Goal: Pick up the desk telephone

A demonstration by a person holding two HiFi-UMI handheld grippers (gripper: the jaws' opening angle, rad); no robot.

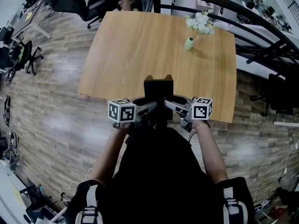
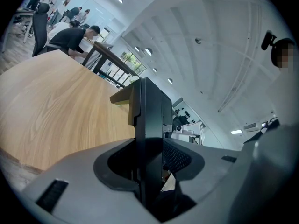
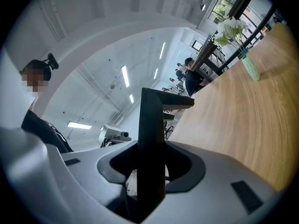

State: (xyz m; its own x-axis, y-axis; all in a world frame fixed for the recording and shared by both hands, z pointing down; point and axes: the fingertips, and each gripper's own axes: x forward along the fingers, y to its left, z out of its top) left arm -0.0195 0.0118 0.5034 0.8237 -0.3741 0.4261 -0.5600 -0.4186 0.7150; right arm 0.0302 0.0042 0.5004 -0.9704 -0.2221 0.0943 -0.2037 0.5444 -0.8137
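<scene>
Keep squeeze even on both sides & raise desk telephone (image 1: 159,85) straight up, no tilt, or it may slip. L gripper (image 2: 149,162) & R gripper (image 3: 152,164) each look clamped on it, one per side. It's black, boxy, slab-thin edge-on, upright over near edge of table (image 1: 140,45), well apart from vase (image 1: 188,43) far right

Blk short-sleeve top (image 1: 159,171), white-striped straps (image 1: 89,202); grey L tool (image 1: 142,102), R tool (image 1: 176,101) w/ b&w marker cubes (image 1: 122,111)

Wooden table (image 1: 140,45); green vase (image 1: 188,44), white flowers (image 1: 201,22), far right corner.
</scene>
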